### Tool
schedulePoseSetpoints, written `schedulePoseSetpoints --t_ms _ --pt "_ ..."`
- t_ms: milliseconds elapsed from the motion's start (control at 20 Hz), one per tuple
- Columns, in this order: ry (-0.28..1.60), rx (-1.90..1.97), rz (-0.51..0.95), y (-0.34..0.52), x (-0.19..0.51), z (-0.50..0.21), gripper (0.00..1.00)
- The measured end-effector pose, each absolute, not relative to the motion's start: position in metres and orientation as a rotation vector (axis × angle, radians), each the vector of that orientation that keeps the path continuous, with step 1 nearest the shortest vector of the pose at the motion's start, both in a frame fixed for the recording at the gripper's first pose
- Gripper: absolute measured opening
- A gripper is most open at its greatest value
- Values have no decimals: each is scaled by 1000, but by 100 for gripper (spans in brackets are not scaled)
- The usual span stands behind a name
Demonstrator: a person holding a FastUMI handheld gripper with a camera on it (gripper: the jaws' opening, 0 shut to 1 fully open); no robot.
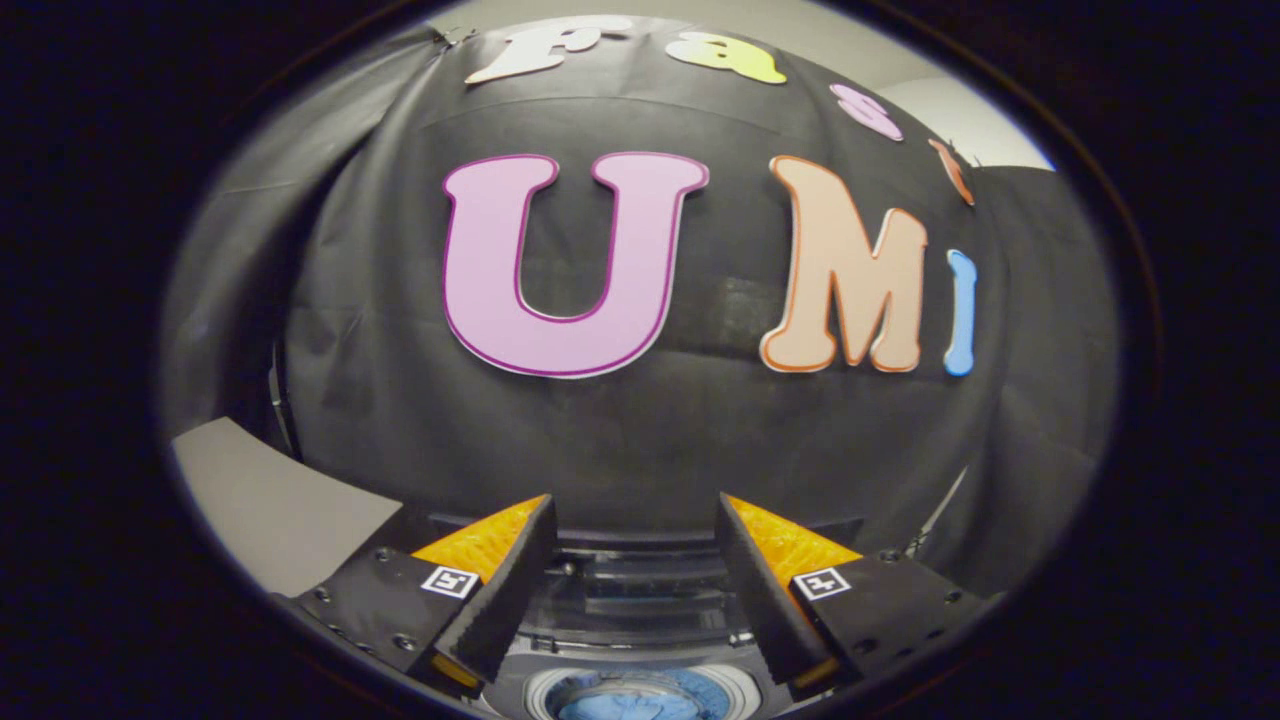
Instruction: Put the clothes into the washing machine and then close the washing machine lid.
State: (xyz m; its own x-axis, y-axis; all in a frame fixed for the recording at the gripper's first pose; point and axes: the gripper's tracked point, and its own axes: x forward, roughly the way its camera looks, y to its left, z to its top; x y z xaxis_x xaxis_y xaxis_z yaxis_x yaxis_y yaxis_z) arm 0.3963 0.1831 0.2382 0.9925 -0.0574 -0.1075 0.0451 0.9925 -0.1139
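So the gripper point(636, 590) is hanging up high over the washing machine point(640, 640), looking mostly at the booth's black cloth wall point(640, 440). The fingers are spread wide with nothing between them, not touching anything.

Below and between them there's the round tub opening point(640, 692), and something blue is sitting inside it. I'd guess that's the clothes point(625, 703) already in the drum, though so little of it shows that I can't swear the whole piece is inside. Just beyond the opening, the see-through lid point(630, 590) looks tipped up and back, so it's not closed yet.

What could go wrong: the lid sits right at the low end of what's visible, so it's easy to come down off-target and push the hinge side instead of the free edge. And if any fabric hangs over the rim, the lid lands on it and won't seat.
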Motion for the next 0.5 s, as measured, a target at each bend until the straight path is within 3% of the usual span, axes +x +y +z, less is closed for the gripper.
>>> schedulePoseSetpoints --t_ms 300,500 --pt "187 -138 -104 167 453 202 98" --pt "236 -36 -71 163 451 184 99"
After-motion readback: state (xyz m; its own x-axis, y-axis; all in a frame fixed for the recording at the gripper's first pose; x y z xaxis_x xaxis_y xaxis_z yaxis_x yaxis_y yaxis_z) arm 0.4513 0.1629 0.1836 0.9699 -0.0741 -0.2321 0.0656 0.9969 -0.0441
